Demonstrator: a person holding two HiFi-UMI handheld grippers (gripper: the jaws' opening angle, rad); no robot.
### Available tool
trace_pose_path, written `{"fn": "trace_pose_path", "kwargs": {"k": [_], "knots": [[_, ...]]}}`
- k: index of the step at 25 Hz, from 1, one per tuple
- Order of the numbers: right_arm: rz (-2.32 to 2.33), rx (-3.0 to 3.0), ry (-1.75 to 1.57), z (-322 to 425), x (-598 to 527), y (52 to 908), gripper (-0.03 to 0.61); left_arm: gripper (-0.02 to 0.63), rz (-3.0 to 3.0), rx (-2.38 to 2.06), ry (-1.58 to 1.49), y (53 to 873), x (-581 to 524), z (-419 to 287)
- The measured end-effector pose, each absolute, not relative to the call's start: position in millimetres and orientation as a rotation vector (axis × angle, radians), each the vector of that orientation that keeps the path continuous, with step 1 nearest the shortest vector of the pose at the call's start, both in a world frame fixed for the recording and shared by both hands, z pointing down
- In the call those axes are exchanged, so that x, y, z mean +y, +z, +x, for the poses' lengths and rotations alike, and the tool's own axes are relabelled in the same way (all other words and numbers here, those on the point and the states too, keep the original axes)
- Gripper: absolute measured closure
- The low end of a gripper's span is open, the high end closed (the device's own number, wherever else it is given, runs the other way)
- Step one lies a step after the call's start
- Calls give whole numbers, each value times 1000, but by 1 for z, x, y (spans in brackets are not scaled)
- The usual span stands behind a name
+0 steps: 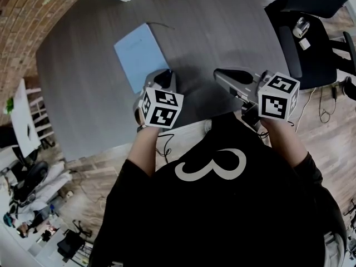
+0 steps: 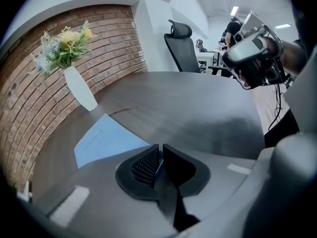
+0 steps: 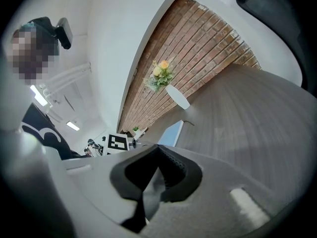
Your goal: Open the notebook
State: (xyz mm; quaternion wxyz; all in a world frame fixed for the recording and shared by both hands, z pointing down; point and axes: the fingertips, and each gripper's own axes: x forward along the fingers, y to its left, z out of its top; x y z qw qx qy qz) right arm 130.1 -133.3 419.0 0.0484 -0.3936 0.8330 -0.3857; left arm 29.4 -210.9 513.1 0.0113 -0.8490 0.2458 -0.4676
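A light blue notebook (image 1: pixel 139 54) lies closed and flat on the round grey table (image 1: pixel 222 32). My left gripper (image 1: pixel 160 78) sits at its near right corner, pointing steeply down. In the left gripper view the jaws (image 2: pixel 160 158) stand almost together, with a thin blue strip of the notebook's (image 2: pixel 104 140) edge pinched between the pads. My right gripper (image 1: pixel 225 74) hovers over bare table to the right, well clear of the notebook. Its jaws (image 3: pixel 159 151) meet at the tips with nothing between them. The notebook (image 3: pixel 172 133) shows far off in that view.
A white vase of flowers (image 2: pixel 81 88) stands at the table's far edge by the brick wall. A thin cable (image 1: pixel 161 24) lies just beyond the notebook. A black office chair (image 1: pixel 311 43) stands to the table's right. The person's torso is against the near edge.
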Motion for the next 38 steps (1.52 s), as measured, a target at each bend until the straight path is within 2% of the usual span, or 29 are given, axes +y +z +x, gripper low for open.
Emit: {"fn": "trace_pose_path", "kwargs": {"k": [20,38], "knots": [[-1180,2574,-1163,112,-149,422,577,584,-3012,878,-1168,470,-213,14],[-1059,2827,-1145,53,-204,435,577,589,-3301,1266,-578,395,-220,-50]]}}
